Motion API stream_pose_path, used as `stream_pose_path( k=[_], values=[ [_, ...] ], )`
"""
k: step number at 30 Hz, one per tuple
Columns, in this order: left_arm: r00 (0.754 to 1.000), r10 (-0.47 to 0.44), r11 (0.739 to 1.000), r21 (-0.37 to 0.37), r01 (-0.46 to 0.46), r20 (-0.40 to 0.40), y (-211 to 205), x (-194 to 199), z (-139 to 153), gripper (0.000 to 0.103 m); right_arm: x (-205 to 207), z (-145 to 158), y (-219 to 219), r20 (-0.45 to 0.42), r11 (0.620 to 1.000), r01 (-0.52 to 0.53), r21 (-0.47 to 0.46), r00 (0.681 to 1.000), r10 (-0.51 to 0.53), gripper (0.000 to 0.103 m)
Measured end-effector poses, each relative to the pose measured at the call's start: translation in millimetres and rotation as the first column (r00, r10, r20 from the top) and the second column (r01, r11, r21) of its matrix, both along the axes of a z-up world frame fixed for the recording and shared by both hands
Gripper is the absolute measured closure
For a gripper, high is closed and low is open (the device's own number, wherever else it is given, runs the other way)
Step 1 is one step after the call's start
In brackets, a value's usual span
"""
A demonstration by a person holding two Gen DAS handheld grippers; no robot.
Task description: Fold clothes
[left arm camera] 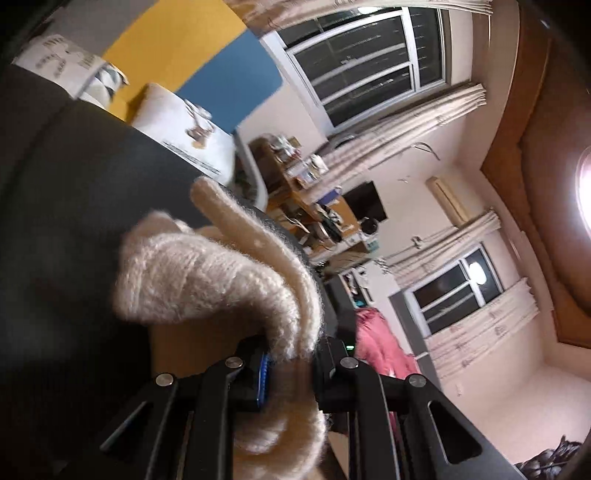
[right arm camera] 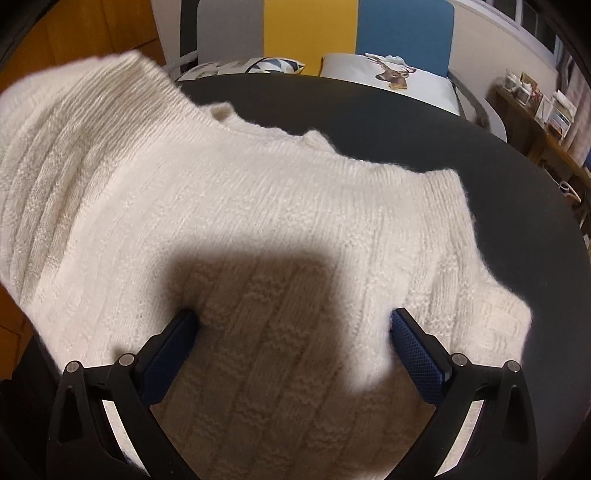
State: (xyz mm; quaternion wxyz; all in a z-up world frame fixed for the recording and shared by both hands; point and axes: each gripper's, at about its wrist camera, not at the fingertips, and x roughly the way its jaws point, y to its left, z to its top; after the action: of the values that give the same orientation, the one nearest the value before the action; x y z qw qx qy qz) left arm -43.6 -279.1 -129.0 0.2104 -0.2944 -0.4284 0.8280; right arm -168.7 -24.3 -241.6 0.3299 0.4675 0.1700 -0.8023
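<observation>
A cream knitted sweater (right arm camera: 229, 206) lies spread over a dark round table (right arm camera: 424, 122). My right gripper (right arm camera: 293, 332) points down at the sweater's middle, its blue-padded fingers (right arm camera: 417, 354) wide apart and pressing into the knit, nothing pinched between them. In the left wrist view my left gripper (left arm camera: 288, 363) is shut on a fold of the same sweater (left arm camera: 207, 280), a ribbed edge bunched between its pads and lifted off the table (left arm camera: 74, 192). That view is tilted and blurred.
Beyond the table stands a bench with grey, yellow and blue back panels (right arm camera: 310, 29) and printed cushions (right arm camera: 391, 74). A cluttered wooden shelf (right arm camera: 535, 107) sits at the right. Windows with curtains (left arm camera: 369, 62) and a pink garment (left arm camera: 380, 343) show in the left wrist view.
</observation>
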Motion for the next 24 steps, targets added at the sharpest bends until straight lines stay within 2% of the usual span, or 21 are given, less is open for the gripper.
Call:
stream_pose_path(
  k=[4,11,15,17,24],
  values=[
    [0.999,-0.037,0.998,0.049,0.037,-0.015,29,-17,3,0.086,1,-2,7,-0.008,1.0,0.002,-0.03,1.0,-0.002,0.0],
    [0.997,-0.025,0.99,0.136,0.036,-0.079,61,-47,19,0.086,7,-7,6,-0.017,0.998,0.009,-0.054,1.0,-0.01,0.0],
    [0.993,-0.064,0.986,0.146,0.078,-0.099,81,-70,25,0.086,9,-9,5,-0.024,0.997,0.012,-0.072,1.0,-0.014,0.0],
    [0.991,-0.096,0.986,0.13,0.108,-0.095,95,-82,23,0.086,9,-11,6,-0.03,0.997,0.013,-0.082,0.999,-0.015,0.0],
    [0.99,-0.132,0.974,0.176,0.139,-0.052,121,-119,2,0.086,12,-12,11,-0.048,0.991,0.015,-0.13,0.999,-0.021,0.0]
  ],
)
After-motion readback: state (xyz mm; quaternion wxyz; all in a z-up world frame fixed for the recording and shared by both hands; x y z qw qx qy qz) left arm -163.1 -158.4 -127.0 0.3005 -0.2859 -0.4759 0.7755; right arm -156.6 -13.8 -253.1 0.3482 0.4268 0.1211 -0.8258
